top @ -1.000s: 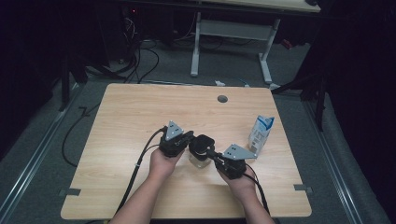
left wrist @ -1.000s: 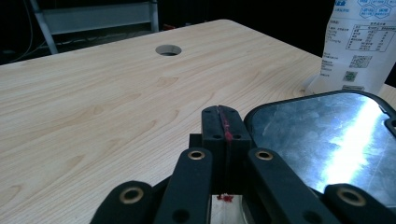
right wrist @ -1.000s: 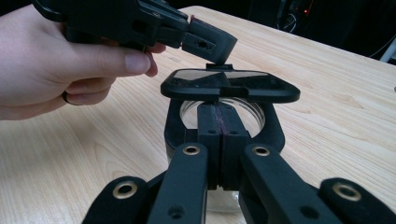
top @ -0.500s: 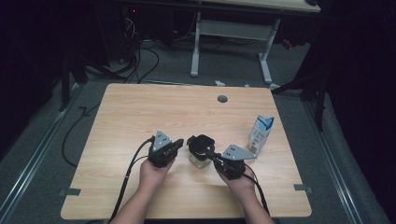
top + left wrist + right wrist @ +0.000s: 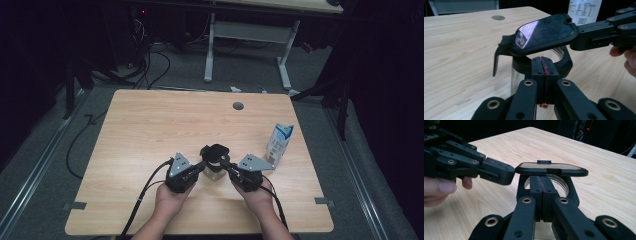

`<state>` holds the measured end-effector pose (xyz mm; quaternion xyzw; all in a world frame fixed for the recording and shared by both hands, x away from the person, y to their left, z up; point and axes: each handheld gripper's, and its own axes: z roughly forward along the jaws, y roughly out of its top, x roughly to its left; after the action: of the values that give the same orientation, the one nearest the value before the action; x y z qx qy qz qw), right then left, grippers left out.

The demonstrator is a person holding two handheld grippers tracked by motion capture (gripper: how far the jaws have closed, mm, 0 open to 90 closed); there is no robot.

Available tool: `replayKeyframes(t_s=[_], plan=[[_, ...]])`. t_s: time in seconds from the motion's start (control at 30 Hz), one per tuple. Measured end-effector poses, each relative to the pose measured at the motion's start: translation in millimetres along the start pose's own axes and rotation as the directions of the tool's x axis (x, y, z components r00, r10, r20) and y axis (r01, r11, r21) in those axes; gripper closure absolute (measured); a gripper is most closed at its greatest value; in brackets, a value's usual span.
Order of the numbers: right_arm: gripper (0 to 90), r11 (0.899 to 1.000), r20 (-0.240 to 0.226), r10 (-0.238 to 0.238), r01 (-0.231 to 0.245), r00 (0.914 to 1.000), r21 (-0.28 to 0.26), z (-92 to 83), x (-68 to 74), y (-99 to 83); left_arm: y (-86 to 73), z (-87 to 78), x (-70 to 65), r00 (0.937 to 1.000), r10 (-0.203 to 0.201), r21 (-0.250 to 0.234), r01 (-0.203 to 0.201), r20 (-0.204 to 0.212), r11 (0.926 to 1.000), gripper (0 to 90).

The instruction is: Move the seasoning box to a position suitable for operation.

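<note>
Jaws of both my left gripper [image 5: 199,166] and right gripper [image 5: 226,165] are together. Glass jar [image 5: 214,169] at six o'clock: breakable, slick; I'd grip its black collar, not the hinged lid [image 5: 544,33].

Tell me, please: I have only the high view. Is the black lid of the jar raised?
Observer: Yes. In the left gripper view the lid stands tilted up above the glass jar.
Operator: Are the left tongs open?
Observer: No. The left tongs are shut, with nothing between them.
Operator: And the other ones?
Observer: The right tongs are shut too, close in front of the jar's rim.
</note>
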<state>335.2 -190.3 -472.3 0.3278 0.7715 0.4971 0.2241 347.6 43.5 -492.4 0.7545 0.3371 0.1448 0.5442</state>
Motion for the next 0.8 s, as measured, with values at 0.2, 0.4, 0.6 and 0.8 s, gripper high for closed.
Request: replayKeyframes(t_s=[0.2, 0.4, 0.6, 0.8], plan=[[90.0, 1.0, 0.001, -0.001, 0.001, 1.0, -0.003, -0.4, 0.1, 1.2, 2.3, 2.9, -5.5, 0.9999, -0.003, -0.012, 0.003, 0.017, 0.9999, 89.3], [90.0, 1.0, -0.001, -0.002, 0.002, 1.0, -0.008, -0.3, 0.3, 1.8, 5.2, 6.1, -9.4, 0.9997, -0.002, -0.018, 0.003, 0.023, 0.9998, 89.3], [90.0, 1.0, -0.001, -0.002, 0.002, 1.0, -0.008, -1.2, 0.3, 2.0, 7.0, 9.4, -11.4, 0.9998, 0.001, -0.023, 0.0, 0.022, 0.9997, 89.5], [90.0, 1.0, 0.015, 0.008, -0.008, 0.9999, 0.024, 4.0, -3.6, -3.1, 8.9, 9.3, -10.9, 0.9998, -0.001, -0.029, 0.001, 0.019, 0.9996, 89.5]])
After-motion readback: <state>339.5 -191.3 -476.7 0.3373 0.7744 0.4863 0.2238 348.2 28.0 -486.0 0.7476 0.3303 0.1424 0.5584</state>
